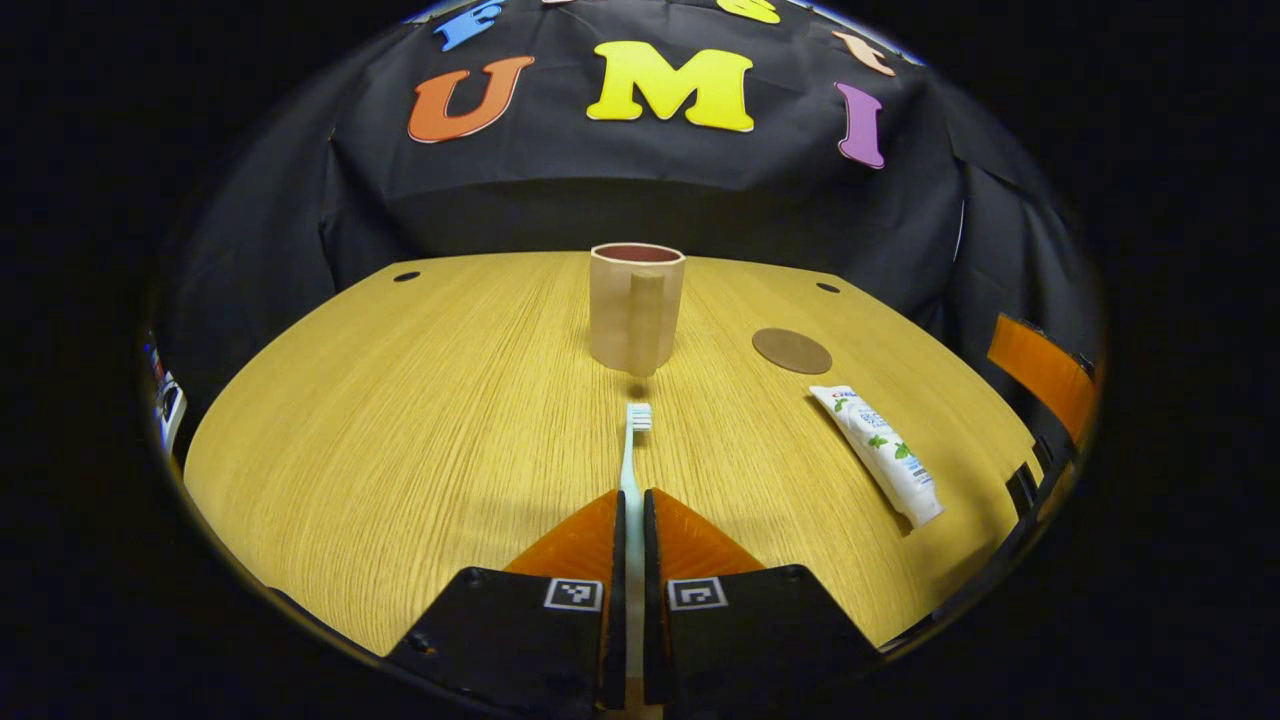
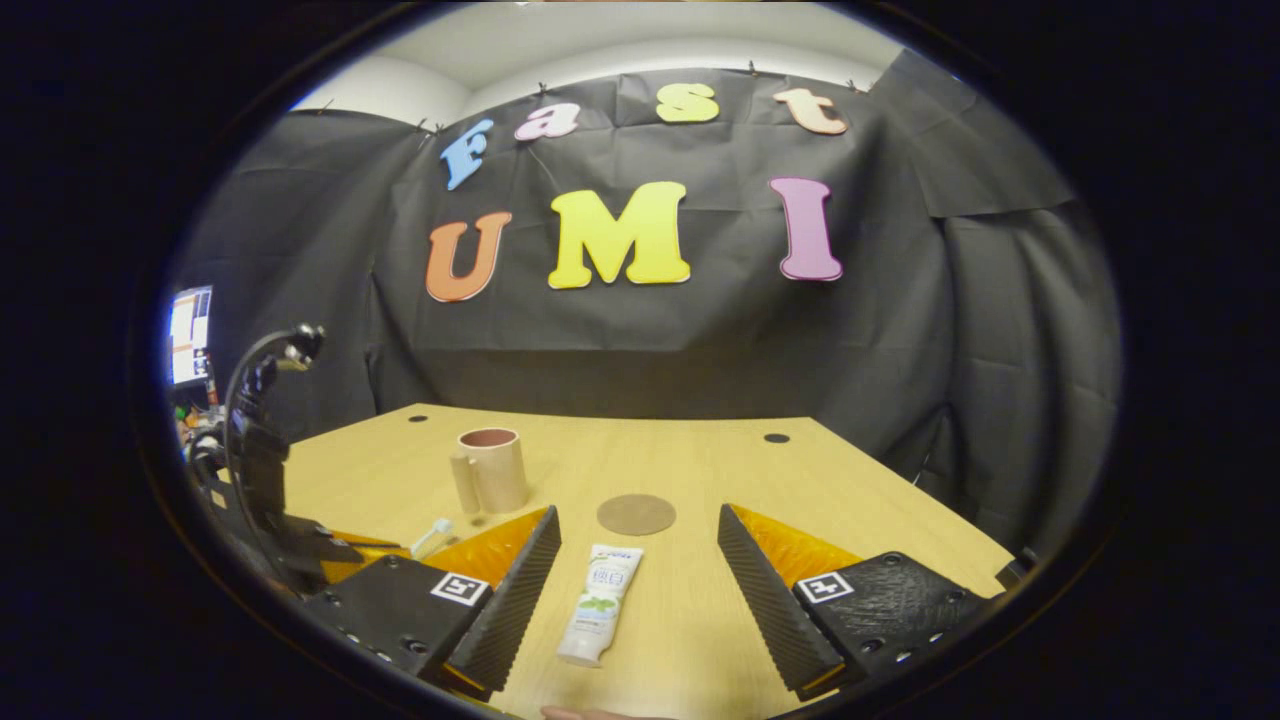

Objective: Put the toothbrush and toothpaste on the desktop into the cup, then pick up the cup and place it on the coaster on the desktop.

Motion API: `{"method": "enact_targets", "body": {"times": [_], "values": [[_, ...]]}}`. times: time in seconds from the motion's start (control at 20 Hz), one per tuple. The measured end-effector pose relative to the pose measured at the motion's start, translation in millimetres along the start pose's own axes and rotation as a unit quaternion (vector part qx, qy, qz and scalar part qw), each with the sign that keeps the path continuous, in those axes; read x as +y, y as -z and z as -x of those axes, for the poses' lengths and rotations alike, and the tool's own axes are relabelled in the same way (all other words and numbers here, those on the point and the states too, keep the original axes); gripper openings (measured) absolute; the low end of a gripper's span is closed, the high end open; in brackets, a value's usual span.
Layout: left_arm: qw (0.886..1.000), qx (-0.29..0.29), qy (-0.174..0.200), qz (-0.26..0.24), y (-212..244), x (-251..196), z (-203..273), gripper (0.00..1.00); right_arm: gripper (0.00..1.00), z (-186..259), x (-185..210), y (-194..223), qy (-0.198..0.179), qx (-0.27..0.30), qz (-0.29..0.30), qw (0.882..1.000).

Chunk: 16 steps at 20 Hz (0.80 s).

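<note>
1. In the left gripper view, the left claw (image 1: 630, 520) is clenched on the toothbrush (image 1: 634, 450), both fingers pressing its handle; the bristle head points toward the cup (image 1: 636, 308).
2. The cup stands upright on the counter (image 1: 400, 420), beyond the brush head and apart from it, its handle facing the camera.
3. The coaster (image 1: 791, 351) lies flat just right of the cup, bare.
4. The toothpaste (image 1: 880, 452) lies on the counter right of the cup and nearer than the coaster, not touching it.
5. In the right gripper view, the right claw (image 2: 635, 570) is released, jaws spread wide, with the toothpaste (image 2: 602, 603) lying on the counter between the fingers, touched by neither.
6. There the coaster (image 2: 636, 514) lies right of the cup (image 2: 492, 469), and the brush head shows just near of the cup, to its left.
</note>
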State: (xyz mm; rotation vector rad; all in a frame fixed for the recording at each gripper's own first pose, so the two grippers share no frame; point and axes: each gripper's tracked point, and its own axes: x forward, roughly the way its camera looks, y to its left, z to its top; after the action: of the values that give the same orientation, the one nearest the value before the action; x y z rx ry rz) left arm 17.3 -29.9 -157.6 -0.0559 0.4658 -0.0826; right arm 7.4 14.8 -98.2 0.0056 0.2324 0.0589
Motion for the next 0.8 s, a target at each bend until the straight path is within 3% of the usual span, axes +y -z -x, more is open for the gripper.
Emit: {"method": "enact_targets", "body": {"times": [0.15,0.35,0.6,0.8], "values": [[0.998,-0.064,-0.002,-0.006,-43,-3,25,0.09,0.96,-1,0,0,0.001,0.002,-0.001,1.0],[0.985,-0.169,-0.013,-0.025,-112,-2,71,0.08,0.96,-4,5,5,-0.001,0.01,0.003,1.0],[0.982,-0.189,-0.014,-0.025,-122,-4,88,0.08,0.96,-12,20,27,-0.017,0.052,-0.006,0.998],[0.982,-0.189,-0.008,-0.016,-117,-3,85,0.08,0.96,-29,31,68,-0.025,0.135,0.005,0.991]]}}
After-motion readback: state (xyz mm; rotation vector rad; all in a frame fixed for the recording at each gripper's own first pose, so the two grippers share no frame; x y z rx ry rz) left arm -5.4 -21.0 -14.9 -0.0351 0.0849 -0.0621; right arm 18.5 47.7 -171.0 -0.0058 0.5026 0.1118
